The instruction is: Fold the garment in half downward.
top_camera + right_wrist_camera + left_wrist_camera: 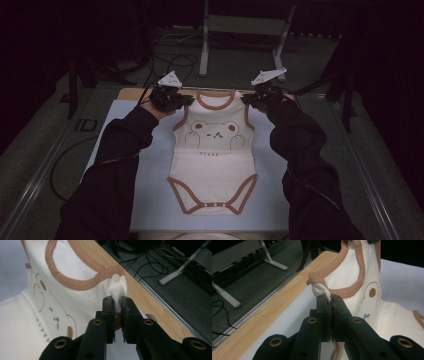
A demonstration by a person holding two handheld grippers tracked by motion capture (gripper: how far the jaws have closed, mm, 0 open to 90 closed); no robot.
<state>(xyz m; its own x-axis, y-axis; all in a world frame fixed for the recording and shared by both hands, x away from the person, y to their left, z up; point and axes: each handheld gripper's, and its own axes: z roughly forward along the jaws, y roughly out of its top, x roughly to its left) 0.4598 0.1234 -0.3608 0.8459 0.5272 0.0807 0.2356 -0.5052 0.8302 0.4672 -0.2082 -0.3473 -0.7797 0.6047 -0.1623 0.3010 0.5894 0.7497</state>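
A cream baby bodysuit [214, 165] with tan trim and a bear print lies lengthwise on the pale blue mat [125, 145], neck end at the far side. My left gripper [186, 101] is shut on its left shoulder strap; in the left gripper view the jaws pinch bunched cream fabric [321, 290] just below the tan binding. My right gripper [247, 99] is shut on the right shoulder strap, with a fold of cloth [117, 291] squeezed between its jaws. Both shoulders are lifted a little off the mat, and the neckline [215, 100] stretches between the two grippers.
The mat sits on a wooden tabletop [262, 320] whose far edge runs just beyond the grippers. Past it are dark floor, black cables [170, 62] and a metal stand [245, 35]. The person's dark sleeves [115, 170] flank the bodysuit on both sides.
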